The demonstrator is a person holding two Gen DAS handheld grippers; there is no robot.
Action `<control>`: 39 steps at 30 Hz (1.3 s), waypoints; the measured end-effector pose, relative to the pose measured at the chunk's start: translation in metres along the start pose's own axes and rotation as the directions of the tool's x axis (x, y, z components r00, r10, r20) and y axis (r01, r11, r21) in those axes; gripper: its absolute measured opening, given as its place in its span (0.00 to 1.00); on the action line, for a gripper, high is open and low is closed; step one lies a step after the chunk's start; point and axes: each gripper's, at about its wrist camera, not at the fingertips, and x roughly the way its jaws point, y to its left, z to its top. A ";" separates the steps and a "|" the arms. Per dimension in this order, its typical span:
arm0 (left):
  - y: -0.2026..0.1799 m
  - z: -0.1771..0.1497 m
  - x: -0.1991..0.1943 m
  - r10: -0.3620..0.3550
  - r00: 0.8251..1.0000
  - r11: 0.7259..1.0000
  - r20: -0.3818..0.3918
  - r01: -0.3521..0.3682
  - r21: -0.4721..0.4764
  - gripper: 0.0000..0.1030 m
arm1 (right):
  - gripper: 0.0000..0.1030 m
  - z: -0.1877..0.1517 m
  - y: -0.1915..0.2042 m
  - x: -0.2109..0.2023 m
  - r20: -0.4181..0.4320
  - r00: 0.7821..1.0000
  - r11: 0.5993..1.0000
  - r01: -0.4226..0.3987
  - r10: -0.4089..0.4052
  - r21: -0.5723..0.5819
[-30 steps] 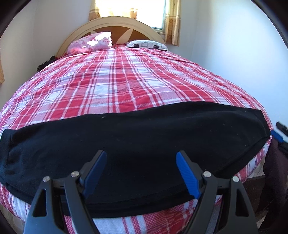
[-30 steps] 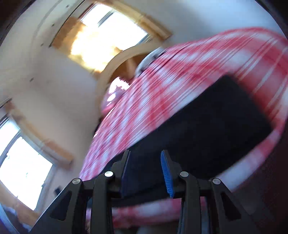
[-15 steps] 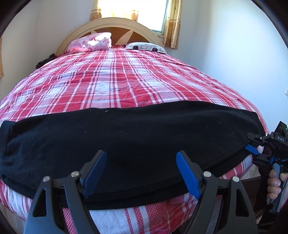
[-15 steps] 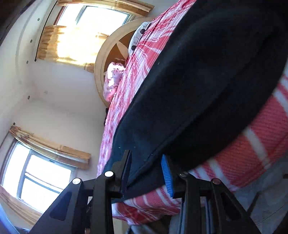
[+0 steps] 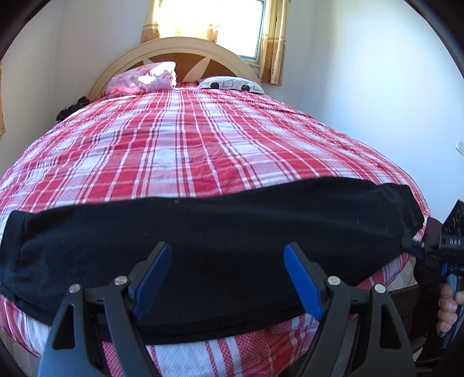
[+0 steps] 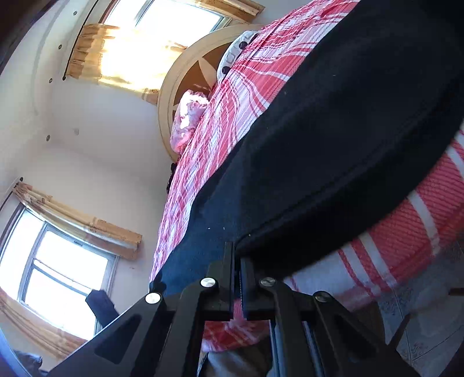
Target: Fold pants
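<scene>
Left wrist view: the left claw (image 5: 227,278) is seen with its blue pads (image 5: 152,279) spread wide apart, nothing pressed between them. Directly ahead of and beneath its fingertips the black pants (image 5: 203,240) are laid out flat in a long band across the near edge of the bed (image 5: 179,145), which is covered in a red and white plaid spread. One end of the pants is seen far to the left of the left claw, the other far to its right. At that right end the right claw (image 5: 417,250) is seen, held by a hand (image 5: 448,307) low at the frame's edge, its tip meeting the corner of the fabric. Well beyond the left claw, at the head of the bed, a pink pillow (image 5: 142,78) and a white patterned pillow (image 5: 232,84) are seen against a curved headboard (image 5: 179,46), with a curtained window (image 5: 214,23) above.

Right wrist view: the right claw (image 6: 237,261) has just been closing and is now clamped together on the hemmed edge of the pants (image 6: 333,145), a thin fold of black cloth being pinched between the fingers. The view is rolled sideways; the pants run away from the claw towards the upper right, with the plaid bed (image 6: 226,116) to the left of them and the hanging side of the spread to the right.
</scene>
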 end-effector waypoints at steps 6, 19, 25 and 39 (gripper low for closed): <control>-0.012 0.002 0.013 0.004 1.000 1.000 -0.019 -0.003 0.025 0.86 | 0.04 -0.013 -0.023 0.012 -0.032 0.997 0.997 0.072 -0.071 0.003; -0.020 -0.024 0.041 0.072 0.990 0.994 -0.120 -0.061 0.096 0.86 | 0.05 0.039 -0.051 -0.099 0.310 0.931 0.980 0.161 -0.191 0.119; -0.022 -0.026 0.040 0.087 0.988 0.992 -0.126 -0.075 0.103 0.86 | 0.05 0.083 -0.087 -0.127 0.375 0.848 0.925 0.315 -0.375 0.212; -0.023 -0.026 0.041 0.098 0.986 0.991 -0.133 -0.084 0.105 0.88 | 0.00 0.110 -0.100 -0.127 0.403 0.764 0.858 0.499 -0.503 0.126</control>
